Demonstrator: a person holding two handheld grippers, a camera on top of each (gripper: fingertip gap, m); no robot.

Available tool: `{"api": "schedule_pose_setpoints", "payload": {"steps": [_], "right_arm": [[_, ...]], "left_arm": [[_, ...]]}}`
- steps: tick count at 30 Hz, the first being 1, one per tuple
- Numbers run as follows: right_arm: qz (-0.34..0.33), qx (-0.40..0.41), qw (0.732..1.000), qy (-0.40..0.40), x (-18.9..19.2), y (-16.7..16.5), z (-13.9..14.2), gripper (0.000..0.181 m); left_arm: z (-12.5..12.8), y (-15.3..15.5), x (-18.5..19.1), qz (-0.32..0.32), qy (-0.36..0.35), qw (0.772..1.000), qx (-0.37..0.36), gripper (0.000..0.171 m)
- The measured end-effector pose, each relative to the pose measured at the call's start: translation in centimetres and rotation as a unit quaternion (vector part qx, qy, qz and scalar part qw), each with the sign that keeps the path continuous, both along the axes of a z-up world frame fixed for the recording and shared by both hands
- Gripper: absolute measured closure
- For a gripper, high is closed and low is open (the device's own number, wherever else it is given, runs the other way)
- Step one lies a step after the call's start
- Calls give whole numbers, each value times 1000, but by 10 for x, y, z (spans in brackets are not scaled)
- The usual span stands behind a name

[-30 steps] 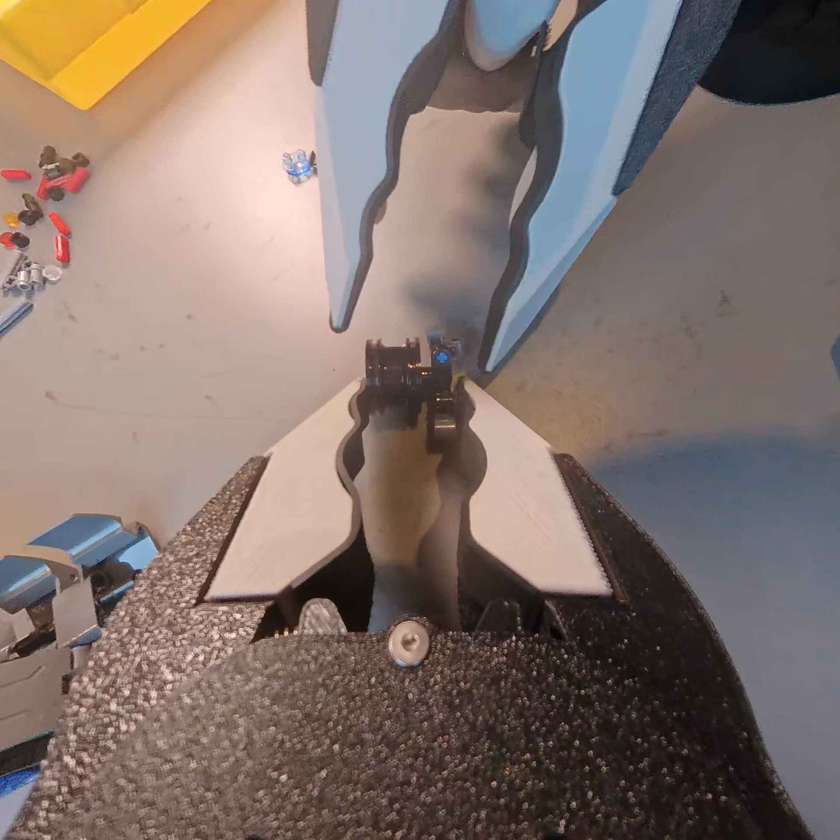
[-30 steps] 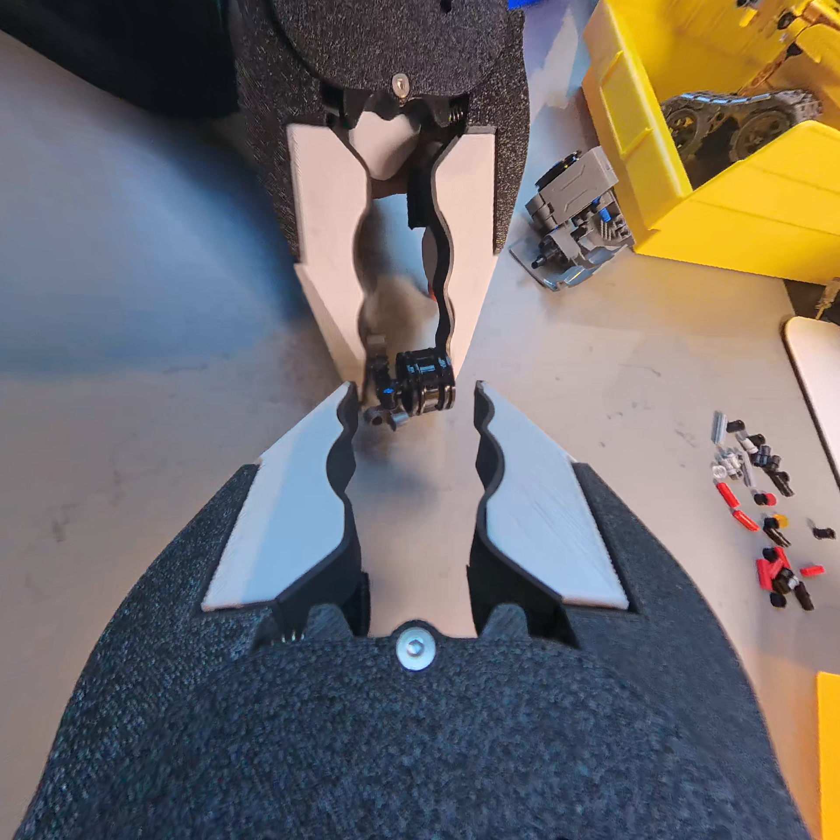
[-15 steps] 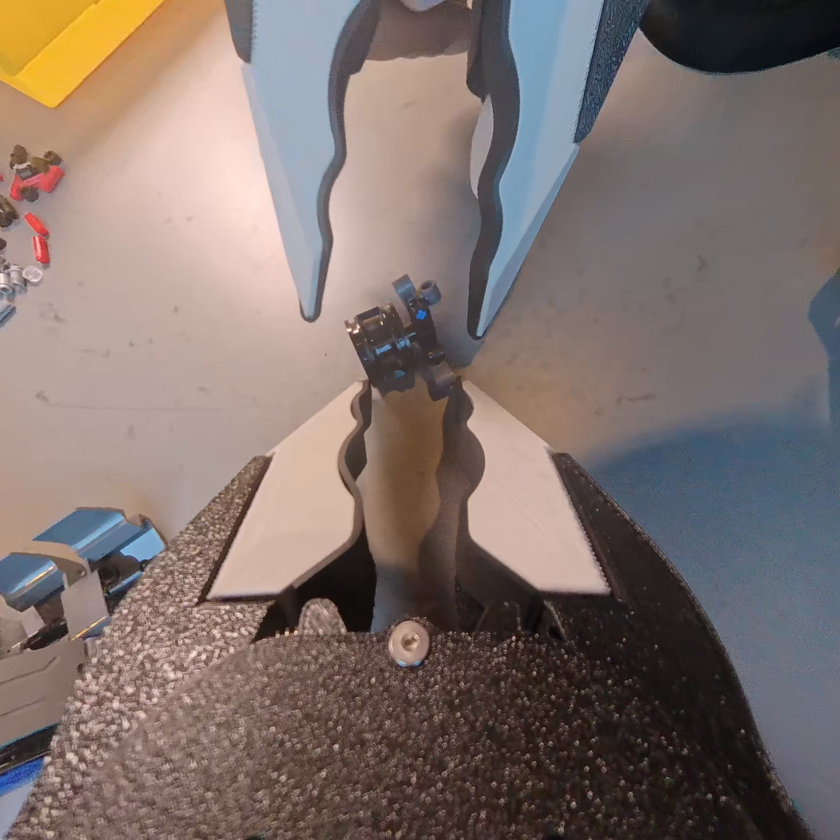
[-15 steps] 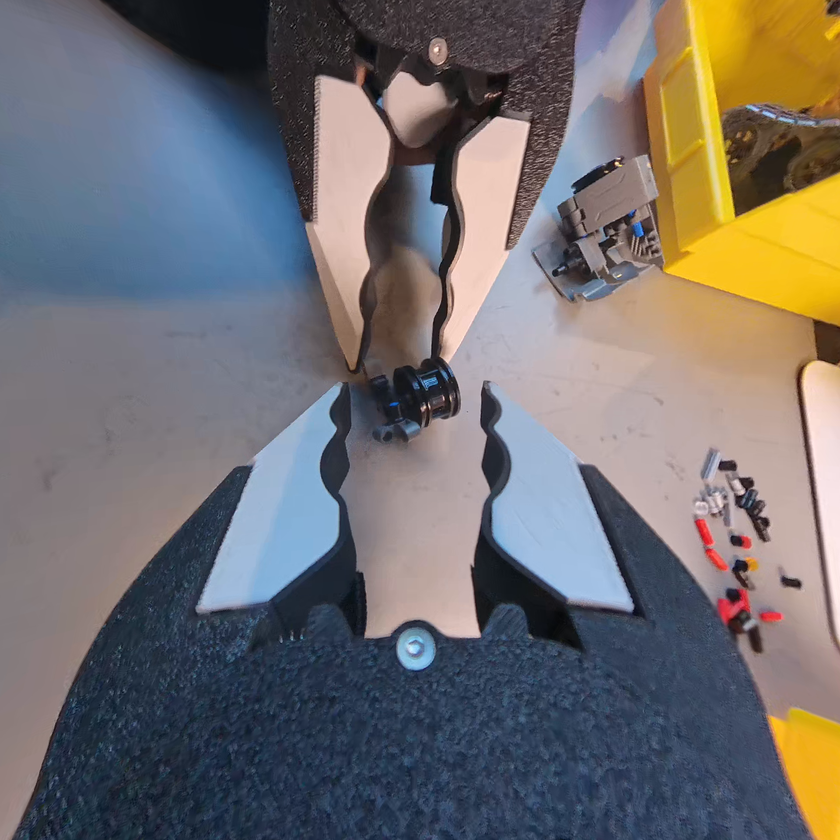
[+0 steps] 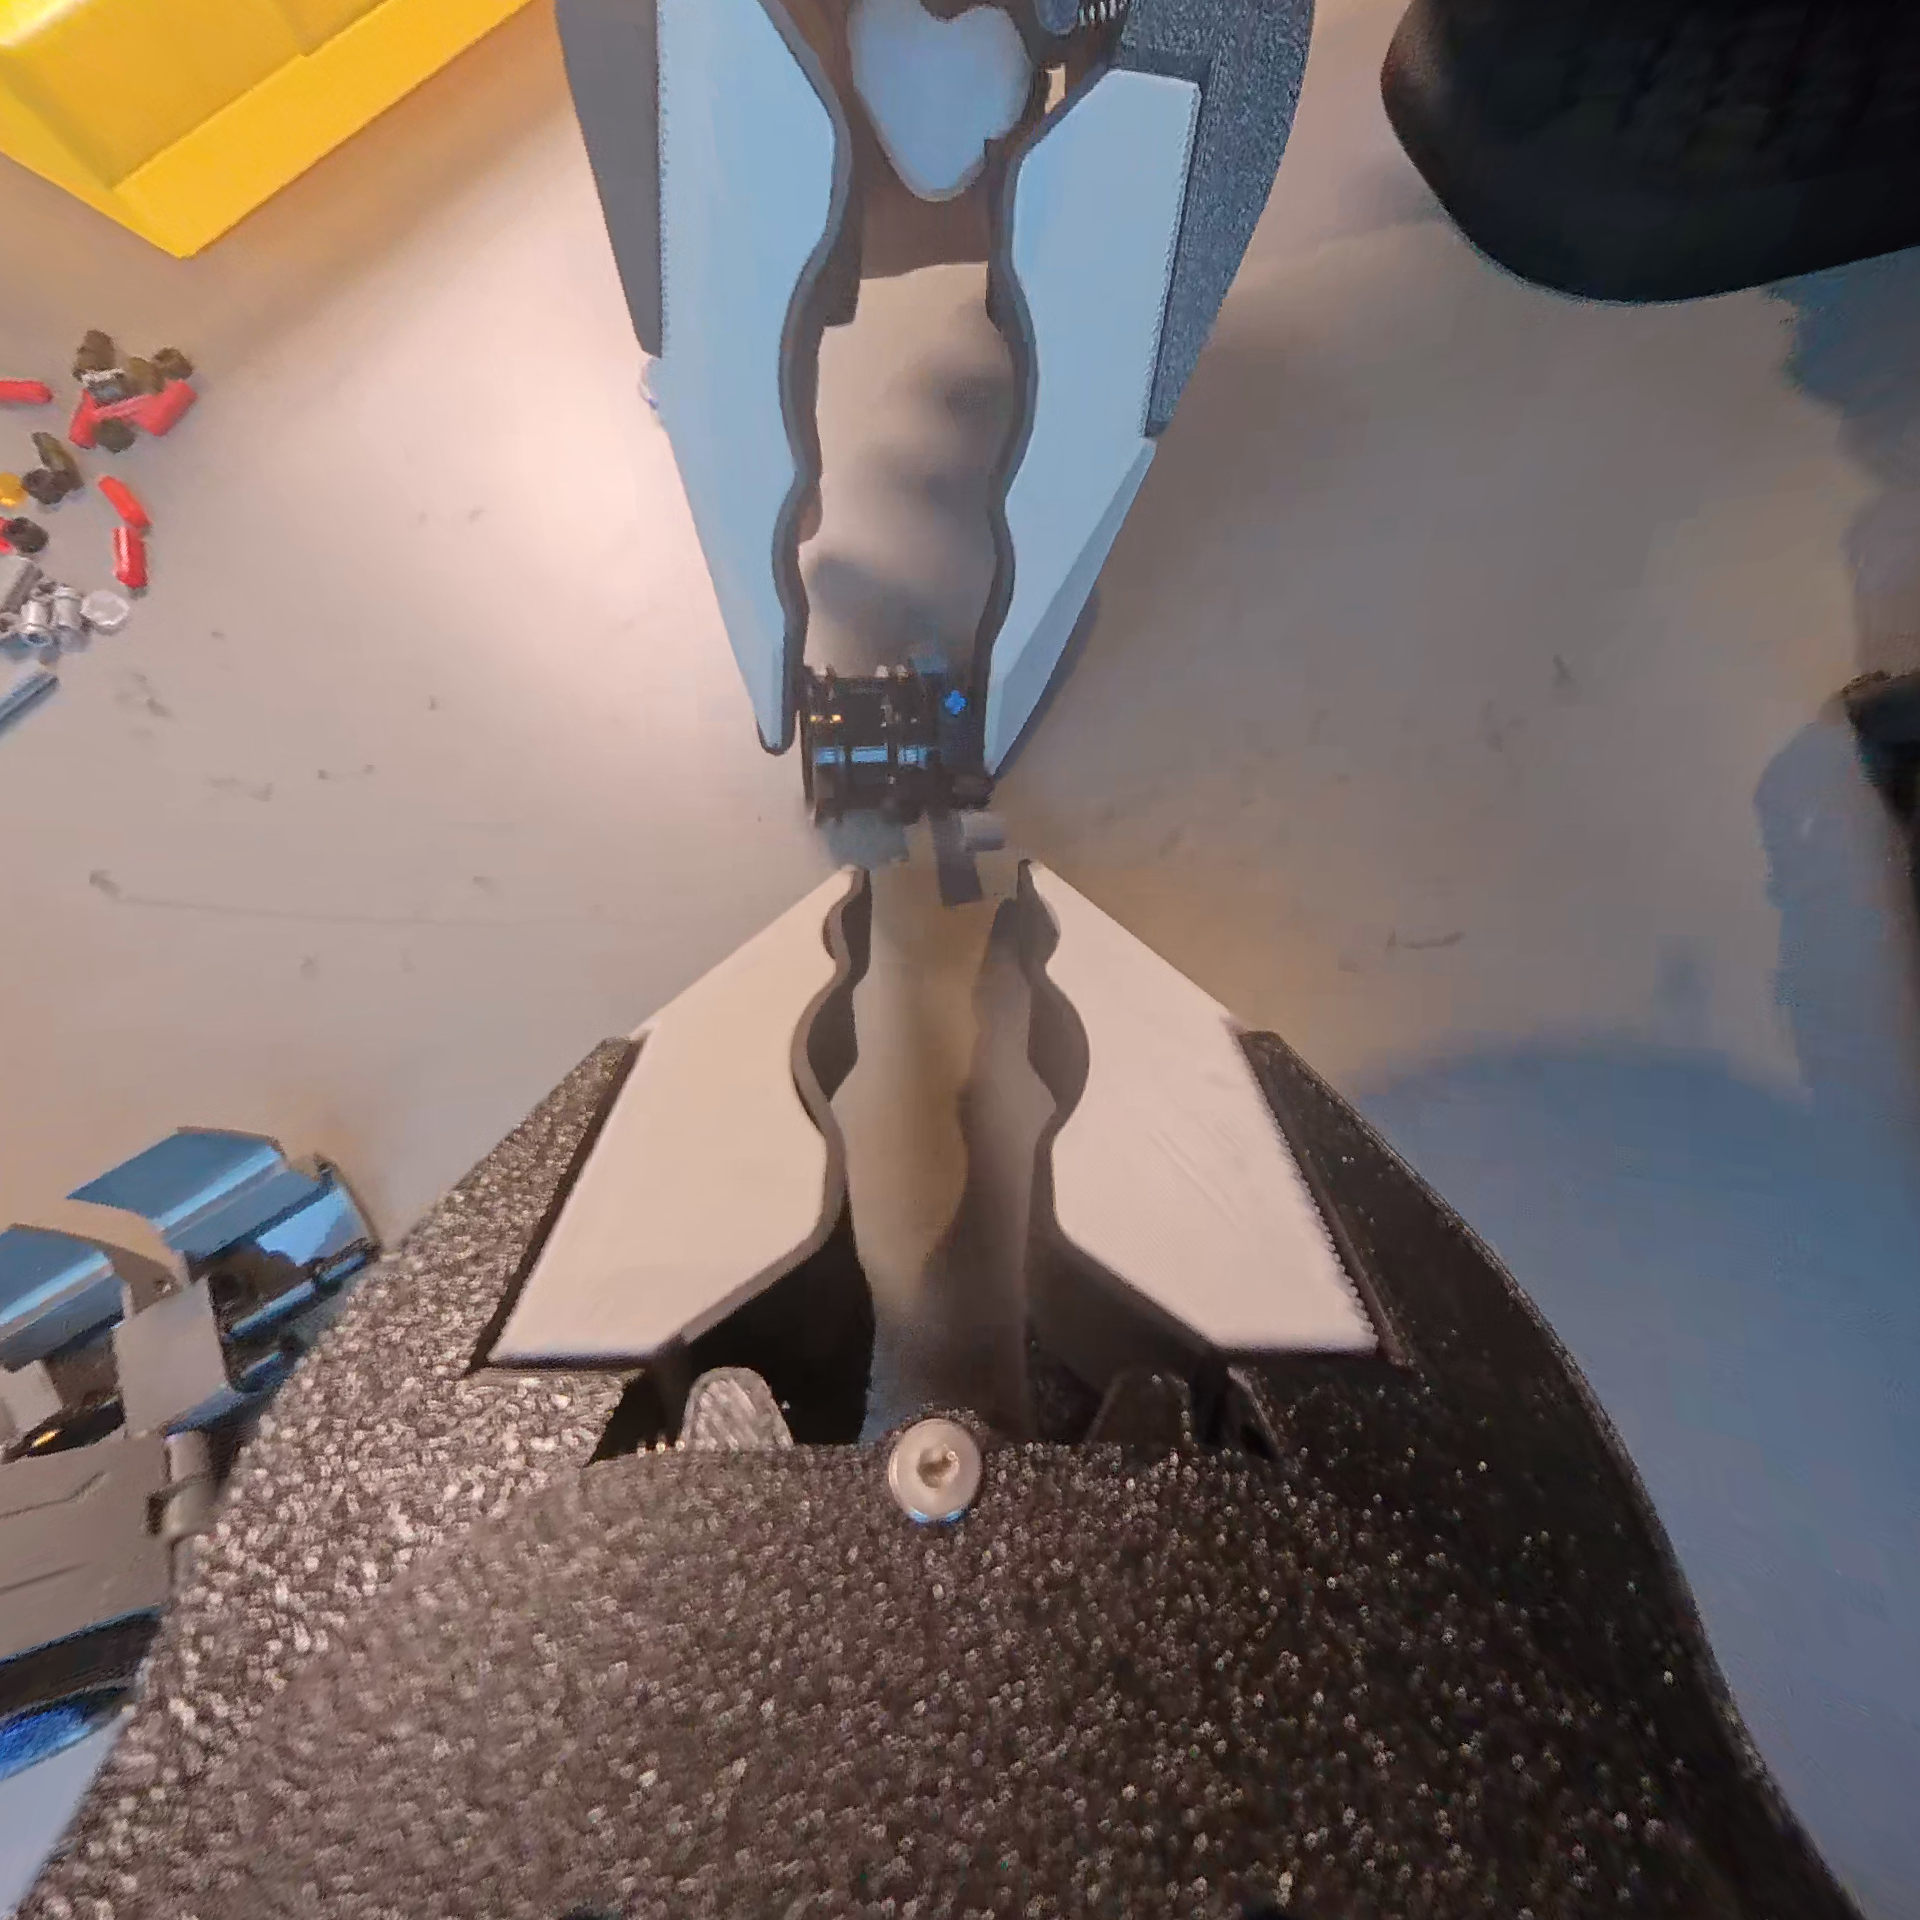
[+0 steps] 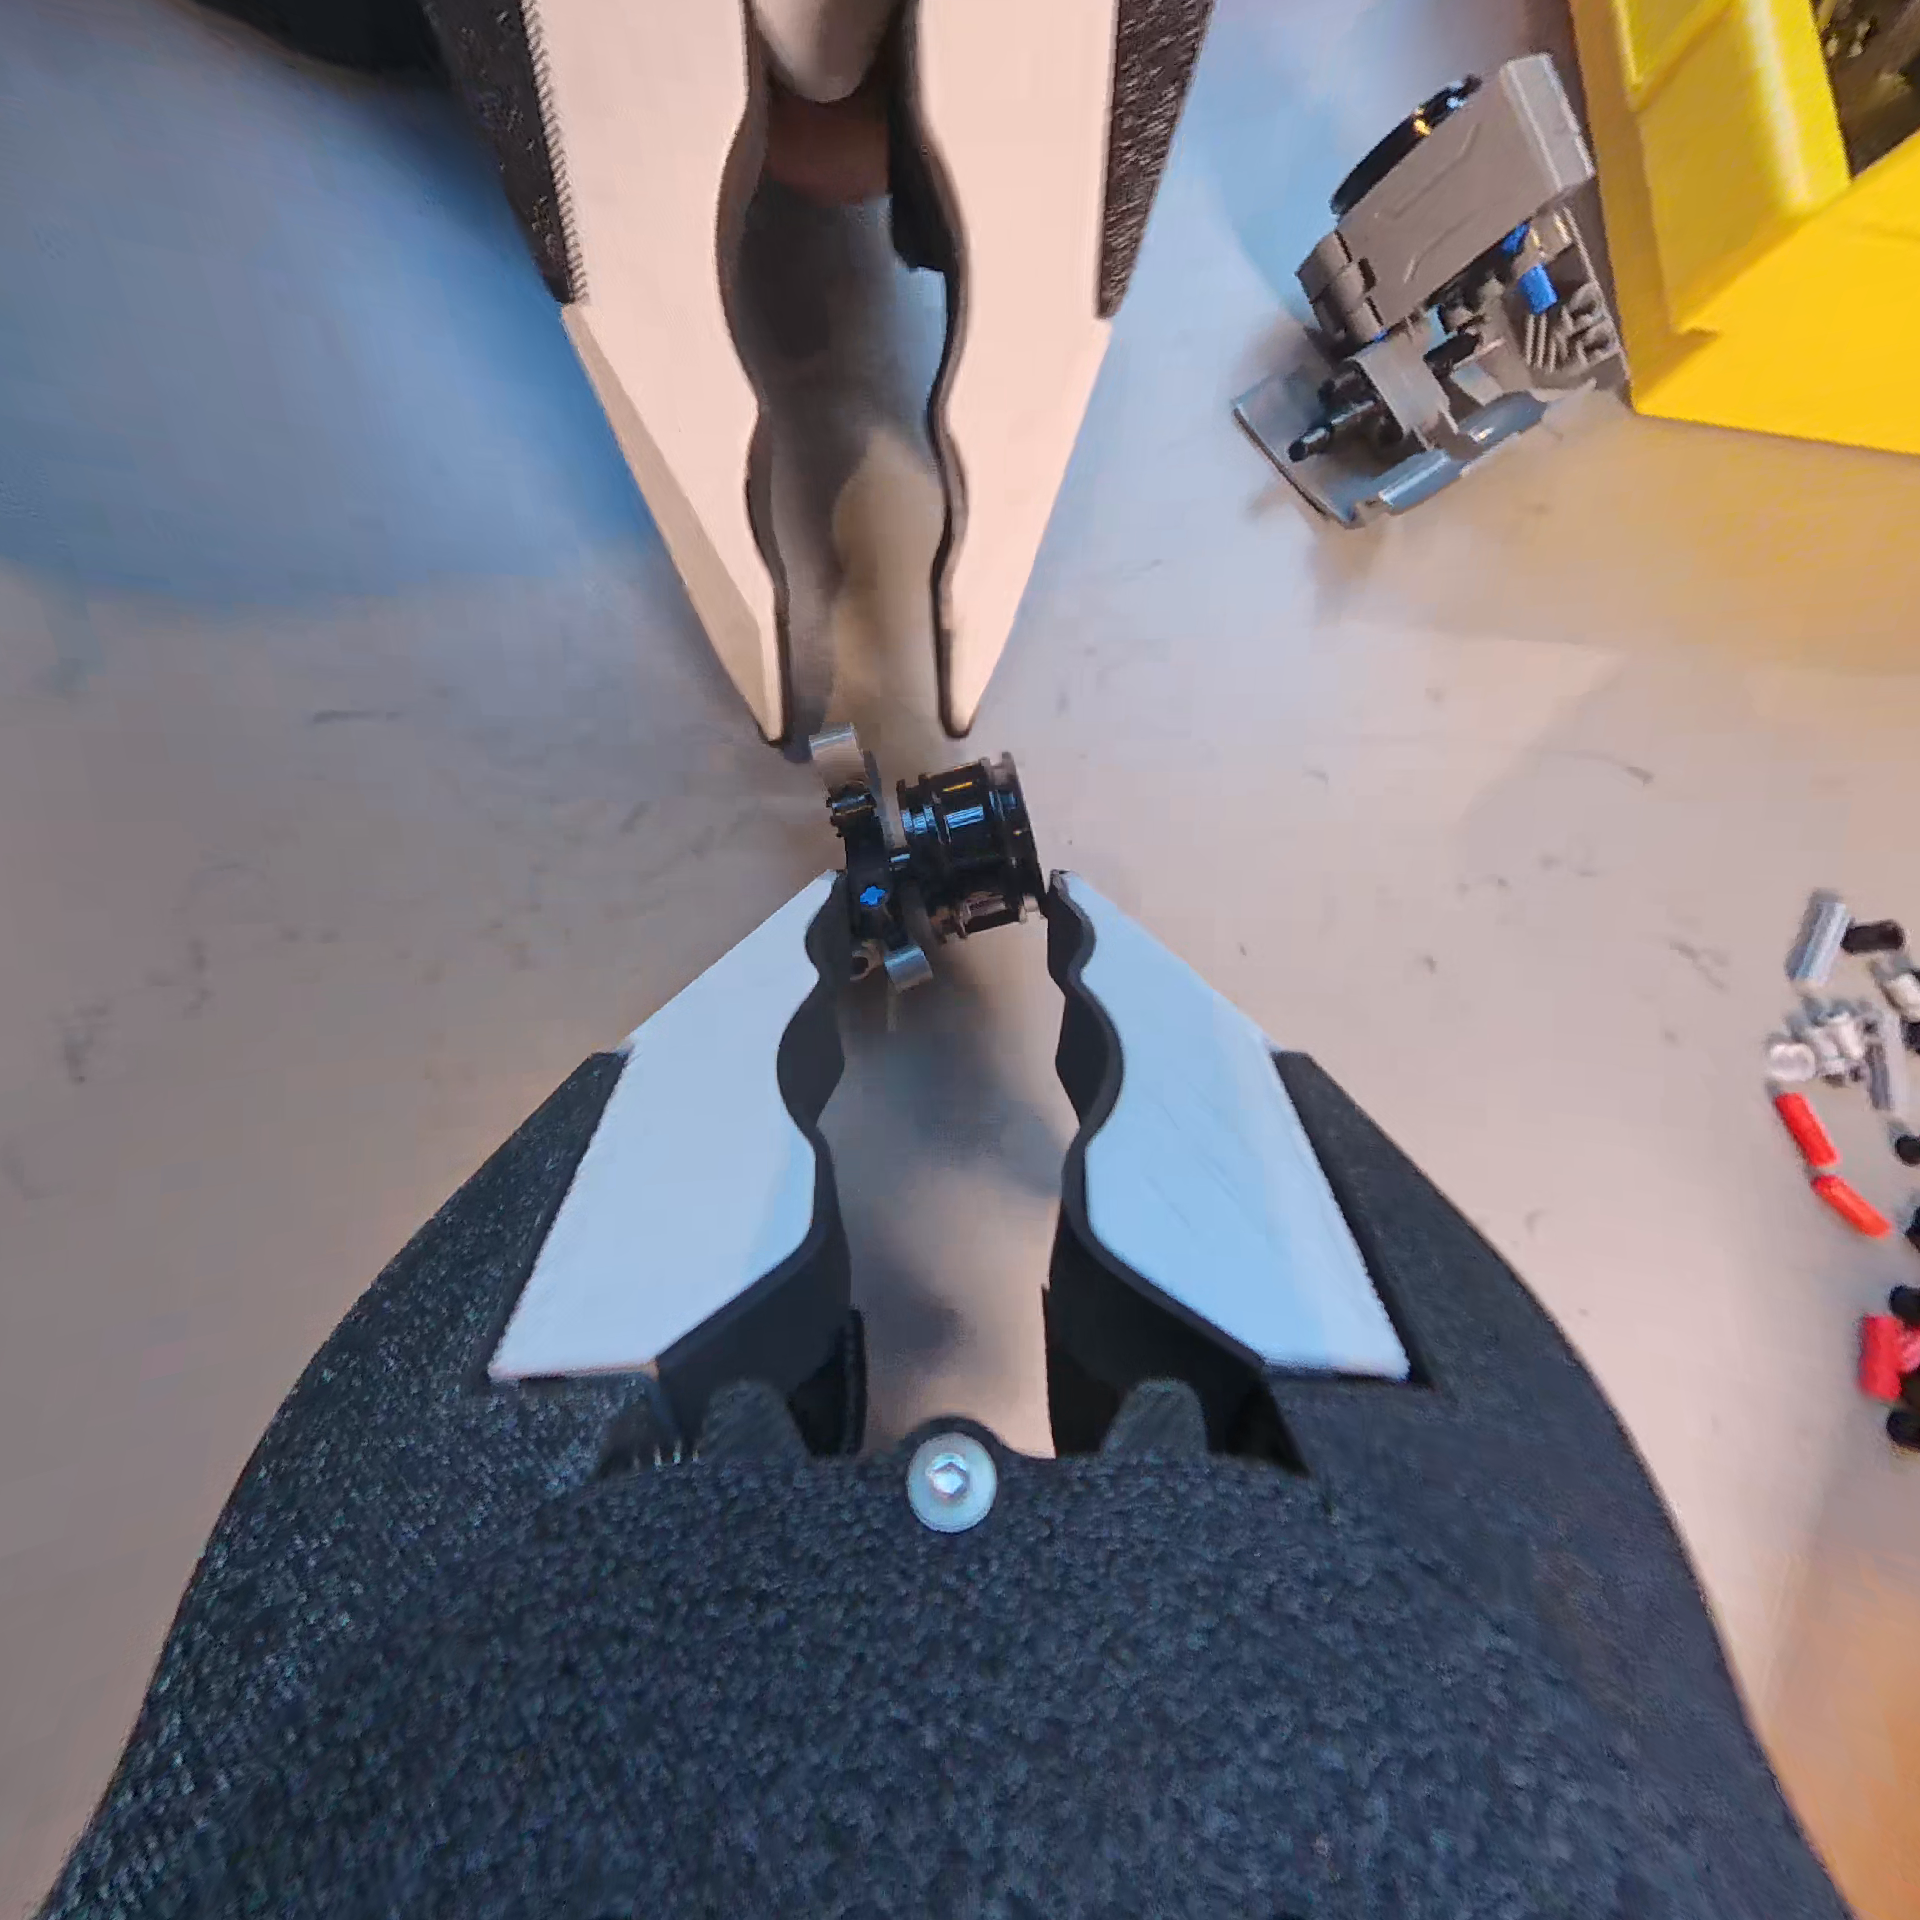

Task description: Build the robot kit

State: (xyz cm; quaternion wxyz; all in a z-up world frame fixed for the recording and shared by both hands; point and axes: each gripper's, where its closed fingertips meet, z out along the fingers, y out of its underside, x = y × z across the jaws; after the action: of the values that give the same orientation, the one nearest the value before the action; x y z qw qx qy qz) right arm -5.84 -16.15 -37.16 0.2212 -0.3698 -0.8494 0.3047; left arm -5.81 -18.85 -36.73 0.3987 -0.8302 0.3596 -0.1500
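A small black wheel-like assembly (image 6: 961,831) with a blue pin and a grey lever sits between the two grippers, just above or on the beige table (image 6: 1351,779). My right gripper (image 6: 943,883) is shut on it at the fingertips. In the left wrist view the right gripper (image 5: 883,756) comes in from the top with the assembly (image 5: 883,732) clamped between its tips. My left gripper (image 5: 940,871) faces it with its jaws a narrow gap apart and holds nothing. The lever end hangs loose between its tips. In the right wrist view the left gripper (image 6: 864,730) stands just beyond the assembly.
A yellow bin (image 6: 1756,239) stands at the far right, with a grey block model (image 6: 1455,301) beside it; both show in the left wrist view (image 5: 208,114) (image 5: 135,1340). Small red, black and grey loose parts (image 6: 1839,1081) (image 5: 94,457) lie to the side. A dark object (image 5: 1662,135) is at the top right. Only a small space, under 4 cm, lies between the two pairs of fingers.
The assembly was in my left gripper's tips, then slipped free and tilted. My right gripper has moved in and closed on it. My left gripper's jaws have narrowed.
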Motion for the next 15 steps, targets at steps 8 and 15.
{"api": "schedule_pose_setpoints", "payload": {"steps": [8,15], "right_arm": [[-27,8,999,18,3,-3,0,144],[1,48,998,29,4,-10,4,143]], "left_arm": [[0,1,12,-9,16,1000,13,163],[4,-4,16,-8,-15,1000,-15,165]]}}
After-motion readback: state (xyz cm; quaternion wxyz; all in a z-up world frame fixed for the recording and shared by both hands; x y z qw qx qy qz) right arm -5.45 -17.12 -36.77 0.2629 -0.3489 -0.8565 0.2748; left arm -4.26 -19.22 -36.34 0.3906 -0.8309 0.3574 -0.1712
